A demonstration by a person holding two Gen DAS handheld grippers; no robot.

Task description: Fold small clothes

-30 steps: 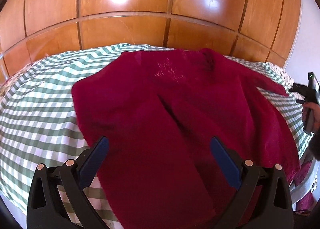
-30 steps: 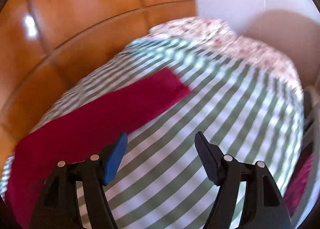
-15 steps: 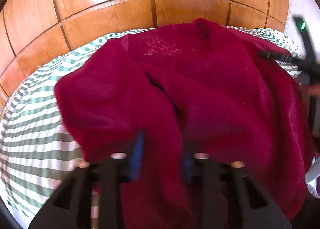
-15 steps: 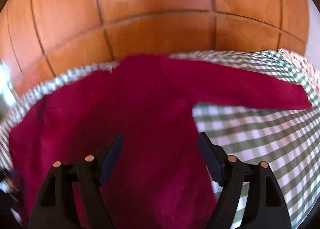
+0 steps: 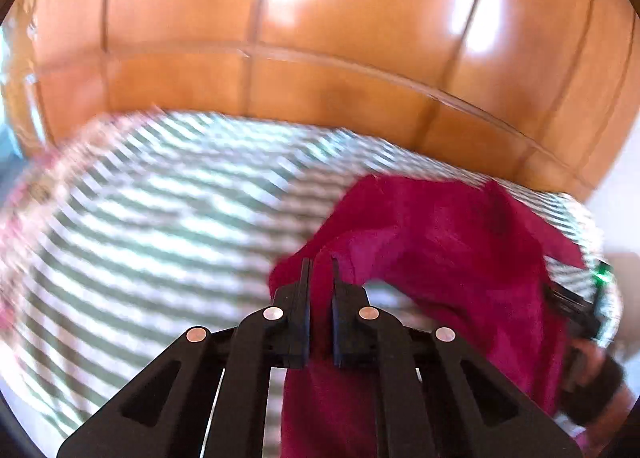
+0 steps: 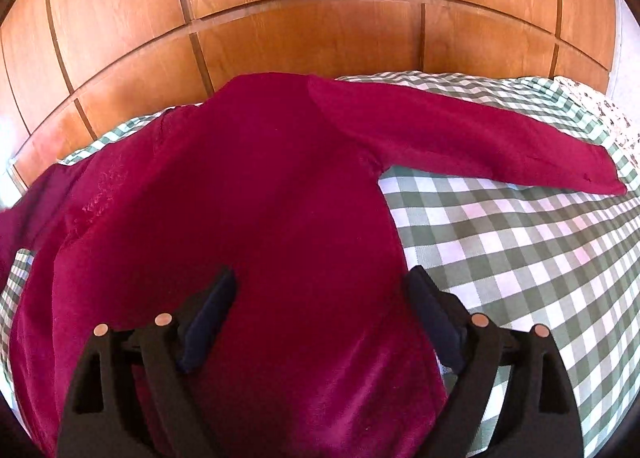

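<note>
A dark red fleece garment (image 6: 248,194) lies on a green-and-white checked bedcover (image 6: 500,242), with one long sleeve (image 6: 480,138) stretched out to the right. My right gripper (image 6: 320,298) is open, its jaws wide apart just above the garment's lower body. In the left wrist view, my left gripper (image 5: 320,278) is shut on a fold of the red garment (image 5: 440,250) and holds it lifted off the bedcover (image 5: 160,218). The view is motion-blurred. The right gripper's tool and hand (image 5: 580,322) show at the right edge.
A glossy wooden panelled wardrobe (image 6: 320,18) stands right behind the bed. A floral fabric (image 6: 608,118) lies at the bed's far right corner, and also shows blurred at the left in the left wrist view (image 5: 32,194).
My left gripper has closed on the garment and pulled it up and leftward. My right gripper swung from the sleeve end to over the garment's body and stayed open.
</note>
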